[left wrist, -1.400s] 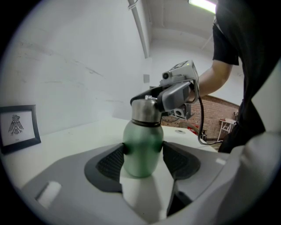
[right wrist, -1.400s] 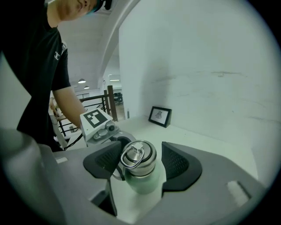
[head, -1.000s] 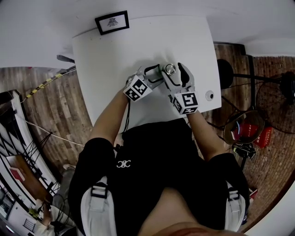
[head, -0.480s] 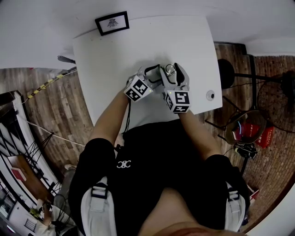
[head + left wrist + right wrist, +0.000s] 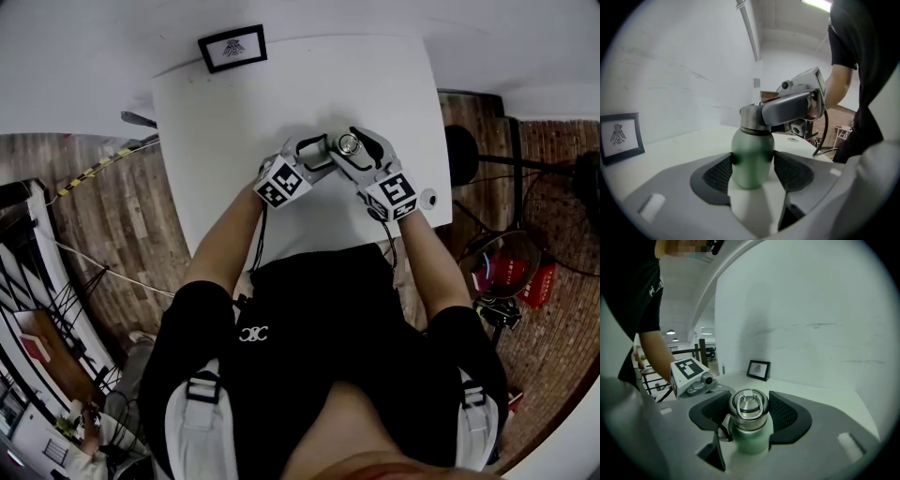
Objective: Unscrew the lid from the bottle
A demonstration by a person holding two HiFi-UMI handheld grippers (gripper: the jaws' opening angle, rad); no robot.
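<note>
While the green bottle (image 5: 751, 157) near the bench's (image 5: 225, 122) right edge is pinched in the jaws of the left gripper (image 5: 752, 164), its lid (image 5: 748, 405) is clamped in the just-closed jaws of the right gripper (image 5: 749, 412); a framed picture (image 5: 232, 48) is propped at the far-left corner.

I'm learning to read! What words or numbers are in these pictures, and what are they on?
No words read clearly.
Framed picture: print too small to read.
Black shirt: white logo, too blurred.
Marker cubes: square patterns only, no words.
Bottle: no label showing.
</note>
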